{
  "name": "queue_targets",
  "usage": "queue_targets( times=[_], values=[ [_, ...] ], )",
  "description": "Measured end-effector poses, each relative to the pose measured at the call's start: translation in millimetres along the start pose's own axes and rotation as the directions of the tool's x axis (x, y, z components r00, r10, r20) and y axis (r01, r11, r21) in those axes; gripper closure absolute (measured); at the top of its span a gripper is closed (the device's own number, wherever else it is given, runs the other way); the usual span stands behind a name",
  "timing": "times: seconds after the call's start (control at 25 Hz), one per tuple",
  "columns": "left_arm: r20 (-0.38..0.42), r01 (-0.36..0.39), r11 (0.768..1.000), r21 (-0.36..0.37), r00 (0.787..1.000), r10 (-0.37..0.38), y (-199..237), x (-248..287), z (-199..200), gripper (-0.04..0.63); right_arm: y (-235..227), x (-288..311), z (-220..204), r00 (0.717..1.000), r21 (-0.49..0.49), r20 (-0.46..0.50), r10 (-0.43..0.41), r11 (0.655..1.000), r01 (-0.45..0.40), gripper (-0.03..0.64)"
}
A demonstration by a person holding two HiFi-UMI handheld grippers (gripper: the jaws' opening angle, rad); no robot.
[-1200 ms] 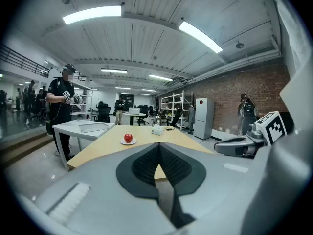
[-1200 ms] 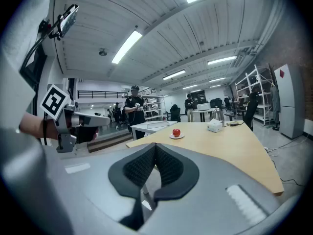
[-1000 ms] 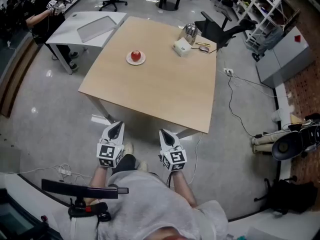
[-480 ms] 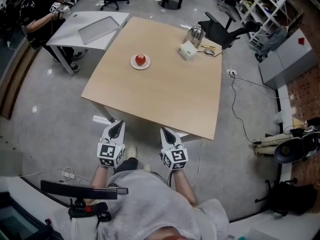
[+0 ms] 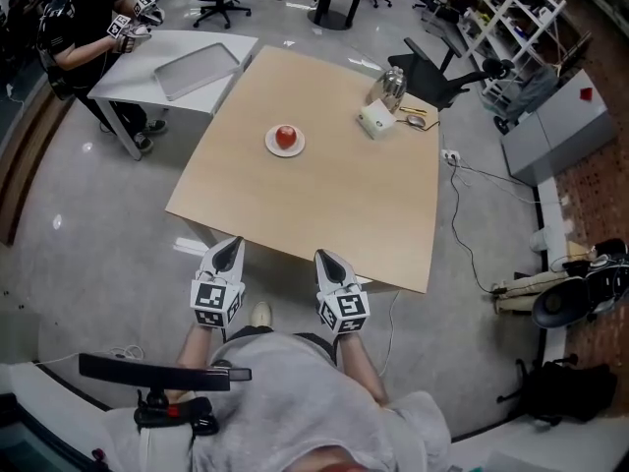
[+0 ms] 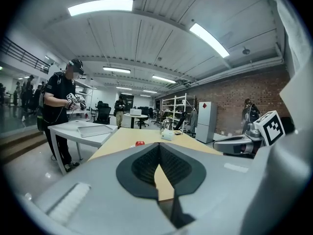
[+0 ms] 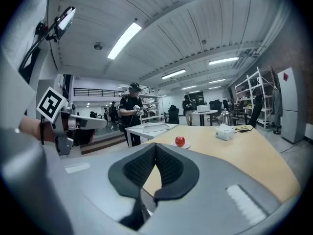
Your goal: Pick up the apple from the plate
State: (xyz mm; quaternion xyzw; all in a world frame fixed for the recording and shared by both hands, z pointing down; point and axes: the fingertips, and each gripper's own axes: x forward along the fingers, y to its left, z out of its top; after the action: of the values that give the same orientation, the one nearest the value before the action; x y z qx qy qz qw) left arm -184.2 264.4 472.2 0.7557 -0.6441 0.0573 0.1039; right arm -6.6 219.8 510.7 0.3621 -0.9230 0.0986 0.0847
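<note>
Red apple (image 5: 286, 136) on plate (image 5: 284, 151) on tan table (image 5: 324, 200), left gripper (image 5: 229, 245) and right gripper (image 5: 327, 259) by its near edge.

We see a bright hall, evenly lit by long ceiling strip lights (image 6: 100, 6). Shadows beneath the worktop (image 5: 324, 195) are soft. Both gripper views bulge and darken at their edges, and the near jaws blur.

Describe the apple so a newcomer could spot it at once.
Find the large light wooden table. Towards its far side sits a small white plate, apart from the white box and metal jug at the far corner. The apple on it is the only red, round thing there.
</note>
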Motion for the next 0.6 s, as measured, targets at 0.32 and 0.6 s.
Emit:
queue_targets(
  times=[0.32,0.6],
  values=[
    [0.002,0.023,1.000,-0.021,1.000,-0.023,36.3,19.5,-3.6,0.575,-6.6,36.9,8.9,0.999,-0.007,0.005,-0.054,0.998,0.054,0.611],
    [-0.026,0.014,0.999,-0.032,1.000,-0.015,61.2,52.6,-19.2,0.575,-21.7,77.4,0.2,0.999,-0.013,-0.010,-0.045,0.999,0.045,0.611]
  ],
)
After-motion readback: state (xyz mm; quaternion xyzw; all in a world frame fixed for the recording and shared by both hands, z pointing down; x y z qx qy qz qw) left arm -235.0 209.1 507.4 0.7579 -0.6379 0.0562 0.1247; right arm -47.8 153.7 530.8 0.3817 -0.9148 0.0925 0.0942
